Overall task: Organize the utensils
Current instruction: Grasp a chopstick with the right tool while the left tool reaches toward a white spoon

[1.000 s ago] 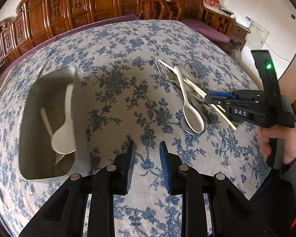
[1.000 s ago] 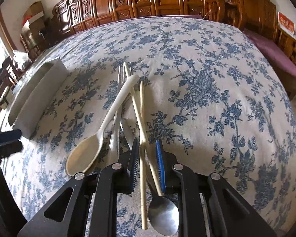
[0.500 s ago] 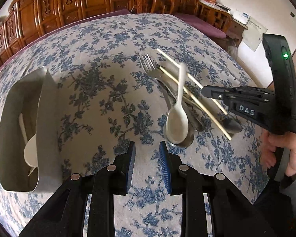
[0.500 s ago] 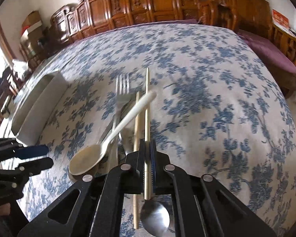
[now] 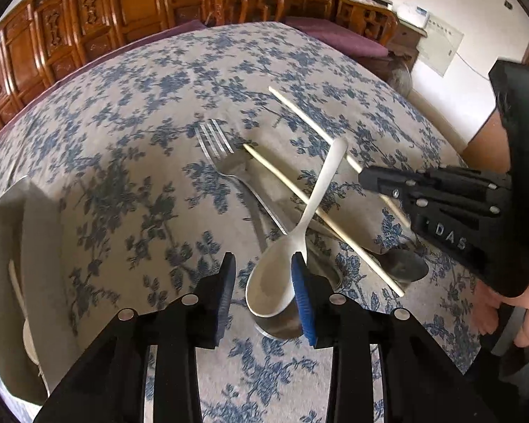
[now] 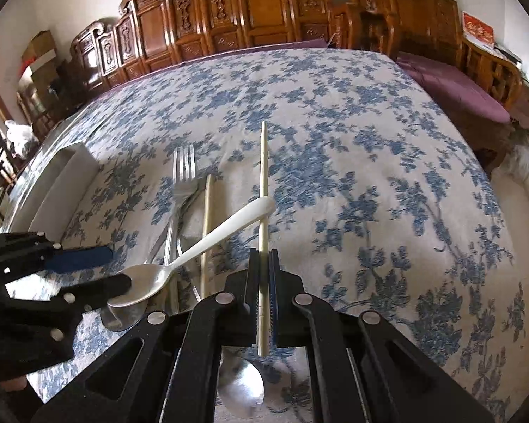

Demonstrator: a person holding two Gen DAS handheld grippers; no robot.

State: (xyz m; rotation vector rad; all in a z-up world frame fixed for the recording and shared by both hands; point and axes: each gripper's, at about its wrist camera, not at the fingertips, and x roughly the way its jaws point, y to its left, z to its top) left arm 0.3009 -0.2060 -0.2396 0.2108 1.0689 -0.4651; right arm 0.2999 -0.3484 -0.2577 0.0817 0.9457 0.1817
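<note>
My right gripper [image 6: 263, 259] is shut on a pale chopstick [image 6: 263, 162] and holds it raised; the white spoon's handle [image 6: 229, 227] leans on it. It shows from the side in the left wrist view [image 5: 366, 178]. My left gripper [image 5: 262, 268] is open around the white spoon's bowl [image 5: 269, 289]. A second chopstick [image 5: 299, 194], a metal fork [image 5: 222, 155] and metal spoons [image 5: 403, 264] lie on the cloth. The grey organizer tray [image 5: 35, 246] at the left holds a white spoon [image 5: 30, 338].
The table has a blue floral cloth [image 6: 335, 112]. Carved wooden chairs [image 6: 250, 10] ring its far side. A purple cushion [image 6: 455, 84] lies at the right. The tray also shows at the left in the right wrist view [image 6: 63, 179].
My right gripper closed on a chopstick and lifted it, tipping the white spoon's handle up. My left gripper moved right from the tray and came around the white spoon's bowl.
</note>
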